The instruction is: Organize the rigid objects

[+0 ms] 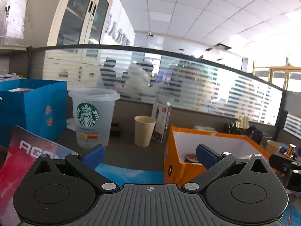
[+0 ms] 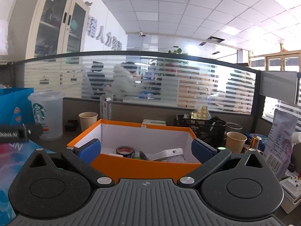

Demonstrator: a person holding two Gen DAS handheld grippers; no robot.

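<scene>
both tongs, left tongs (image 1: 150, 155) and right tongs (image 2: 146, 148), gape empty. orange cardboard box (image 2: 139, 166) at 12 o'clock holds tape roll (image 2: 125, 151); paper cup (image 1: 144, 130) at 11 o'clock unsorted on tabletop (image 1: 124, 146).

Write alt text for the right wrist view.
The open right gripper hovers at the near wall of an orange cardboard box holding a roll of tape and white items. A tan paper cup and a translucent Starbucks cup stand behind on the desk.
</scene>
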